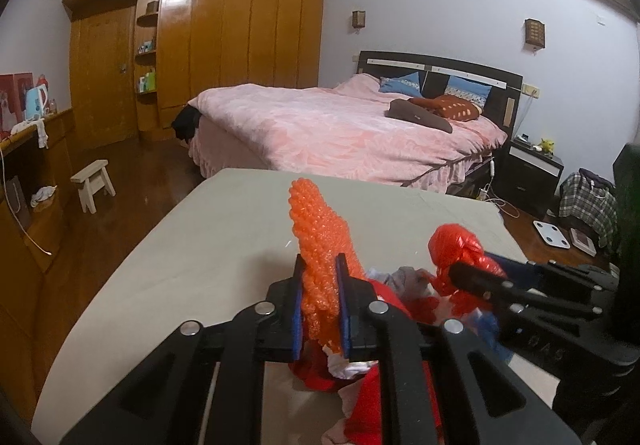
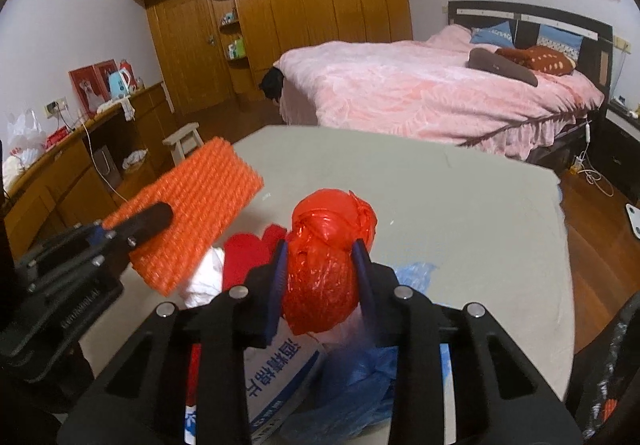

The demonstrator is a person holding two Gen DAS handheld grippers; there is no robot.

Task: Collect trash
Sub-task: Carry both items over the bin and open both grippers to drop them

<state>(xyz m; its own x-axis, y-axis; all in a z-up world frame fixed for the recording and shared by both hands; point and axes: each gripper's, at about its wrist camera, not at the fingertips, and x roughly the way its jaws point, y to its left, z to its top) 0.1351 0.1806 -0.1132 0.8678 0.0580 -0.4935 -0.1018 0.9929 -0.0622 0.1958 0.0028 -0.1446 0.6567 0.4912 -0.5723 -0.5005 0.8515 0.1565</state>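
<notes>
The bubble wrap (image 2: 192,205) is left of the knotted bag (image 2: 328,245). Both are above a trash pile (image 2: 288,369) on the tabletop (image 2: 460,213). The bed (image 2: 420,97) is behind.

The lower part of the orange bubble wrap (image 1: 320,245) is hidden between the pads of the left gripper (image 1: 323,309). In the right wrist view, the white box with blue print (image 2: 280,377) is cut off at 6 o'clock and partly covered by the red bag (image 2: 326,265). The blue plastic (image 2: 360,385) at 5 o'clock is blurred.
</notes>
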